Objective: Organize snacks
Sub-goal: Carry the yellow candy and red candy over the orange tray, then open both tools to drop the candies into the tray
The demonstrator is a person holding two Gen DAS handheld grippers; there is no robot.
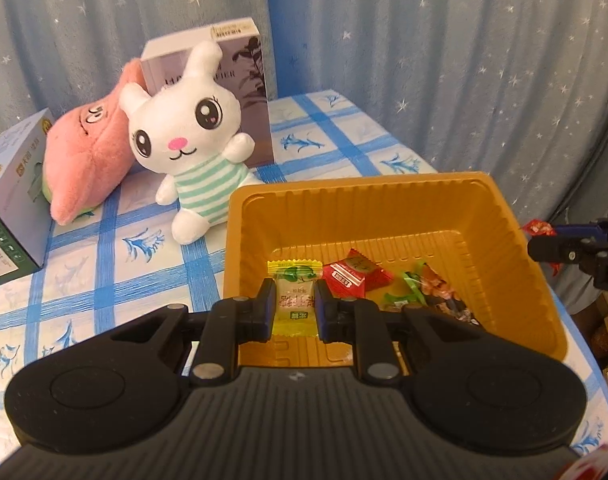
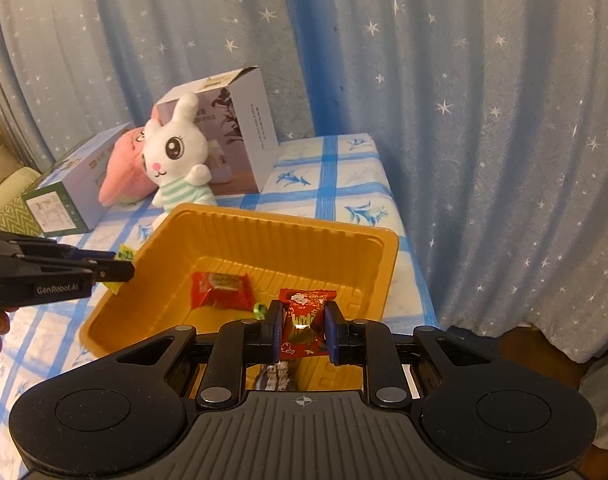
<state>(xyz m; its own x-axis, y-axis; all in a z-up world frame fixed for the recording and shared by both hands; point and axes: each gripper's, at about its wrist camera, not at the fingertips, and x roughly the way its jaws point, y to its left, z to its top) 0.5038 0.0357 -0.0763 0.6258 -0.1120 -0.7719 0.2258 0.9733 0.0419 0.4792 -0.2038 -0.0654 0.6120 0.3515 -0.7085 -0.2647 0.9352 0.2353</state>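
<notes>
Checked tablecloth (image 1: pixel 116 216) holds one tray (image 1: pixel 504 216), two plush toys, three boxes.

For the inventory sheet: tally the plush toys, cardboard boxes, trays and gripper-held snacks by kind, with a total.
Plush toys: 2 (white rabbit, pink plush)
Cardboard boxes: 2 (purple box, green-edged box)
Trays: 1 (yellow tray)
Held snacks: 2 (yellow-green candy in left gripper, red packet in right gripper)
Total: 7
</notes>
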